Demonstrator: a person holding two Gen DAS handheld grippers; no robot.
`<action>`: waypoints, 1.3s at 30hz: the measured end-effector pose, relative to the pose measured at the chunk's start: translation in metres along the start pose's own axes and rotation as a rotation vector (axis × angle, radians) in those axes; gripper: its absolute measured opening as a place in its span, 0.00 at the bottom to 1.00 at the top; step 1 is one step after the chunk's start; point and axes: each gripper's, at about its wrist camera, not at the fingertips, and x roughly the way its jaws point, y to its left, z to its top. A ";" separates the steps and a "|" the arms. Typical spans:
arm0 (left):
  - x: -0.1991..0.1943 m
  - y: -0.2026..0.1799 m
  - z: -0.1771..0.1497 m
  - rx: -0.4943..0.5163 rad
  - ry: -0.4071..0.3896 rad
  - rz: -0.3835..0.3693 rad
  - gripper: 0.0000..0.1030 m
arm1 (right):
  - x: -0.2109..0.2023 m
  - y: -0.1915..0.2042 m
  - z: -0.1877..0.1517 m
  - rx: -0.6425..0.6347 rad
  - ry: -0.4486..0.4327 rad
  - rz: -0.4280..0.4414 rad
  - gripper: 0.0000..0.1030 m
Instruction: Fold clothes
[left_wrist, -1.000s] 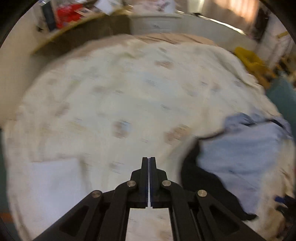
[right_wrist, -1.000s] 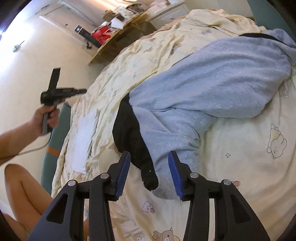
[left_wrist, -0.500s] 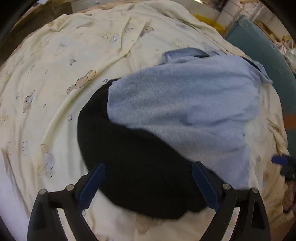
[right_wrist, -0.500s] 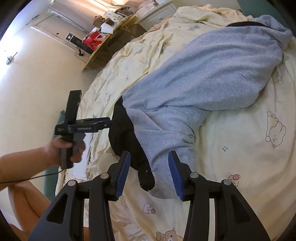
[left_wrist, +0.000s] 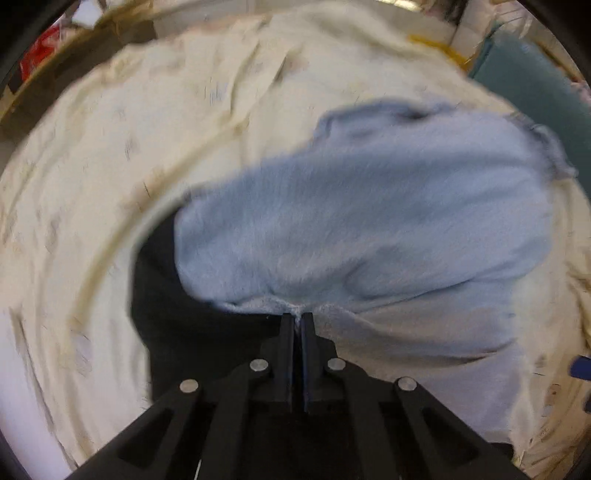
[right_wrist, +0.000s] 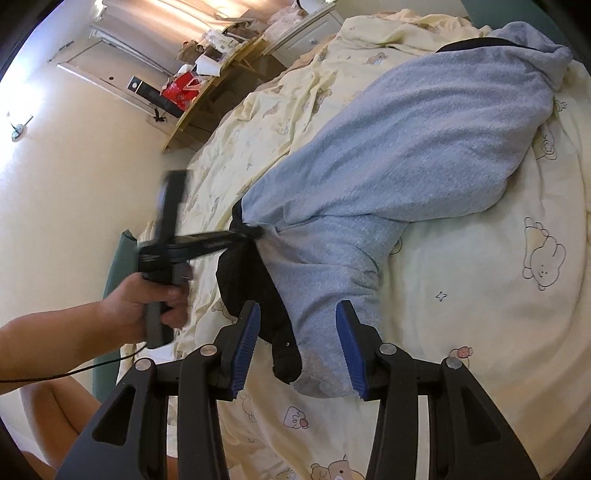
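no text, label or number can be read anywhere.

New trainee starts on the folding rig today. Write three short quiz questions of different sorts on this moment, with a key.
1. True or false: the left gripper is shut on an edge of the light blue fleece garment.
2. Multiple choice: the right gripper is
A. clamped on the black fabric
B. open, with the garment's lower end between its fingers
C. out of view
3. Fill in the missing word: the garment lies on a pale yellow bedsheet printed with cartoon ____.

Key
1. True: the jaws are pinched together, with blue fabric puckered at the tips.
2. B: both blue pads stand apart from the cloth.
3. Bears.
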 end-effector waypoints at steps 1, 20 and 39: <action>-0.016 0.003 0.003 0.006 -0.040 -0.019 0.03 | -0.001 -0.002 0.000 0.009 -0.004 0.001 0.46; -0.208 0.150 0.055 -0.114 -0.385 0.370 0.02 | -0.008 -0.006 -0.002 0.041 -0.025 0.017 0.49; -0.149 0.088 -0.121 0.512 0.131 0.028 0.03 | 0.016 0.013 0.007 -0.097 0.113 -0.036 0.49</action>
